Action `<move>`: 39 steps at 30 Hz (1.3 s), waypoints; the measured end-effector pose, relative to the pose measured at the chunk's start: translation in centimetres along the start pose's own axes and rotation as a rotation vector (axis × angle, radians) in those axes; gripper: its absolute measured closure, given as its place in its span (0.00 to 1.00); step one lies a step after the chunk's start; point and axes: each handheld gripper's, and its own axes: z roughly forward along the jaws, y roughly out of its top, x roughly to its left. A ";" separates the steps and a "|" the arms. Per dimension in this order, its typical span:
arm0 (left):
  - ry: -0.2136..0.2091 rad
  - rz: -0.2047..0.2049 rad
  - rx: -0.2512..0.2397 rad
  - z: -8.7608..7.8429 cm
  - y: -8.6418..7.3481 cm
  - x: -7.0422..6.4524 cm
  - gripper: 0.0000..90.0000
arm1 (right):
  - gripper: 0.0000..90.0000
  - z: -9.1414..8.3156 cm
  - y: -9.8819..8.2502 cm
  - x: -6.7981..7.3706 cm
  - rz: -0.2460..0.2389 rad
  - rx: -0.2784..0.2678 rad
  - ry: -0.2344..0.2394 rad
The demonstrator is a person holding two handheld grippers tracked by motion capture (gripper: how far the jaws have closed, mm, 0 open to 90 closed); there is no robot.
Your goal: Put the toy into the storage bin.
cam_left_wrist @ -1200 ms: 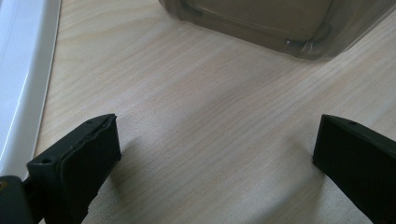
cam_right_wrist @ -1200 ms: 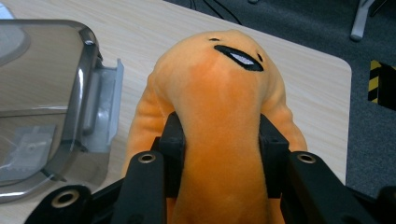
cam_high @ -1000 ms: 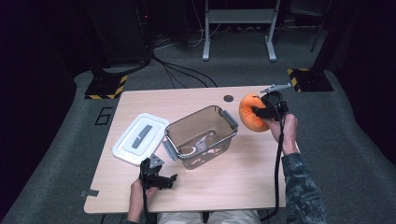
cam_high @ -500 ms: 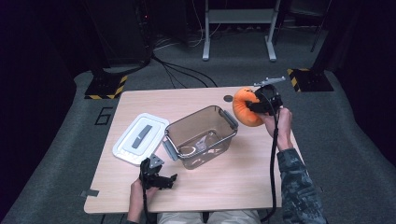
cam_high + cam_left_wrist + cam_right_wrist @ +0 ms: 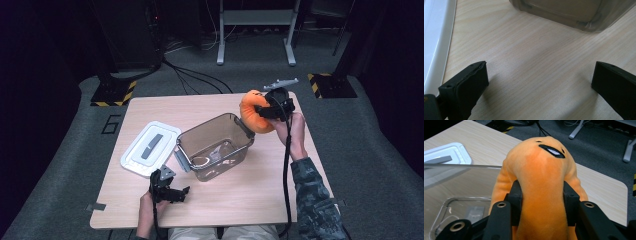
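An orange plush toy (image 5: 254, 113) with a black stitched mouth hangs above the table's right side, just right of the clear plastic bin (image 5: 215, 145). My right gripper (image 5: 266, 112) is shut on the plush (image 5: 541, 187), its pads squeezing the soft body from both sides. In the right gripper view the bin's rim (image 5: 461, 166) lies left of and below the toy. My left gripper (image 5: 172, 192) rests open on the wood near the front edge, in front of the bin. Its jaws stand wide apart over bare table (image 5: 536, 75), with nothing between them.
A white lid (image 5: 150, 148) with a grey handle lies left of the bin, and its edge (image 5: 436, 37) runs along the left gripper view. Some small items lie inside the bin. A cable trails from the right gripper along the forearm. Beyond the table are dark floor, cables and stands.
My right gripper has lifted the plush and carried it left, closer to the bin's right rim. The left gripper has stayed where it was.
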 end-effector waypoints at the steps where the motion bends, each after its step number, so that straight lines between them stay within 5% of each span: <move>1: 0.001 0.000 -0.001 0.0 0.0 0.0 0.01 | 0.68 0.0 0.1 0.2 -0.003 -0.003 0.005; 21: 0.002 0.007 0.003 0.0 0.0 0.0 0.01 | 0.66 1.0 1.8 4.9 -0.048 0.012 0.066; 39: 0.002 0.008 0.003 0.0 0.0 0.0 0.01 | 0.66 2.3 1.2 7.2 -0.093 0.020 0.110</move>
